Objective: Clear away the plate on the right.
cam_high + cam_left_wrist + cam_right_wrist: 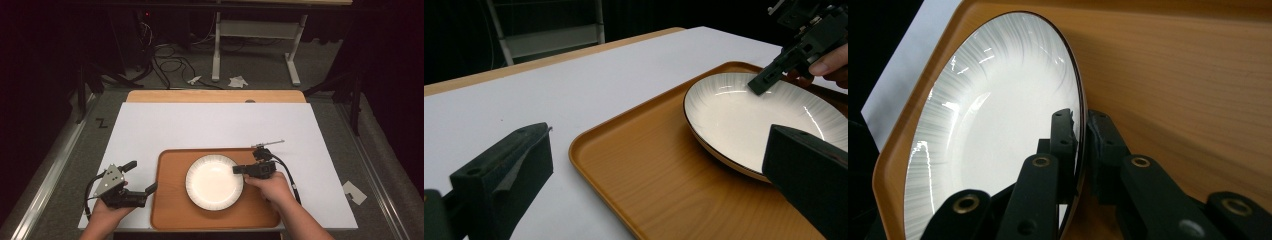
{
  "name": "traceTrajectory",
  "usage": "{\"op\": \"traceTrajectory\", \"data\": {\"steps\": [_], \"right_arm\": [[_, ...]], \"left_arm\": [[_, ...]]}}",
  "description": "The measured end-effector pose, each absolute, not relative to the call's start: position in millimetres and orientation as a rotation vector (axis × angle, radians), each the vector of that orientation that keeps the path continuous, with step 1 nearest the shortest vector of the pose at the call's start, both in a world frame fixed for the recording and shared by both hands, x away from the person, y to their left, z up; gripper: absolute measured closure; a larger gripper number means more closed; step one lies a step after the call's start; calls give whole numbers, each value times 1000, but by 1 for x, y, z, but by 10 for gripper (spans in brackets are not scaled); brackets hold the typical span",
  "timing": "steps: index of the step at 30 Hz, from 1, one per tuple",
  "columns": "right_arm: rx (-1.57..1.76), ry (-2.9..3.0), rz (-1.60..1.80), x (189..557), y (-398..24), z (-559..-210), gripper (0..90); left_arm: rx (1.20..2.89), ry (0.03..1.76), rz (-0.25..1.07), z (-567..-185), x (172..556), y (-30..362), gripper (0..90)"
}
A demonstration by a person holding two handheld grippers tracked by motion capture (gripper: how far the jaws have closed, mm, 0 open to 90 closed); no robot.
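Right tongs point(237, 170): we see them clamped on the plate point(214, 181), one jaw inside the rim, one outside, pads pressing its right edge.
Right tongs, close up point(1081, 132): the thin rim point(1079, 100) runs straight between our two jaws, pinched tight.
Left tongs point(142, 176): we hold them wide apart, nothing between the jaws, just left of the tray point(170, 200).
Left tongs, own view point(664, 175): our jaws frame the tray's near corner point(624, 165) and the plate point(749, 120); they touch neither.
Plate: it sits on the tray, a little right of its middle, white with a grey-streaked rim.
Tray: wooden, lying on the white sheet point(210, 125) that covers the desk point(215, 96).
In the way: we spot nothing between the left tongs and the tray; the sheet beyond is bare.
Hands: our right hand point(272, 187) comes in over the tray's right edge; the left hand point(107, 207) rests at the sheet's near edge.
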State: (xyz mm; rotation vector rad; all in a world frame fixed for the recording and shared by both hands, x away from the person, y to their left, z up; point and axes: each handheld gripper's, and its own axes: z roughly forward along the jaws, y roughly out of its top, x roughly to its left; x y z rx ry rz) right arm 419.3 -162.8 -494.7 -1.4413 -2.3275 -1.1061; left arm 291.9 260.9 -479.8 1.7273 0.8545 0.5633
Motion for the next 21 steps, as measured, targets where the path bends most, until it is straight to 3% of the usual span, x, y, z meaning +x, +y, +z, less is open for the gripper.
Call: {"op": "traceTrajectory", "data": {"steps": [21], "right_arm": [[-1426,-2353,-1065,419,-161,-500,744]], "left_arm": [[1733,850,564,-480,292,261,8]]}}
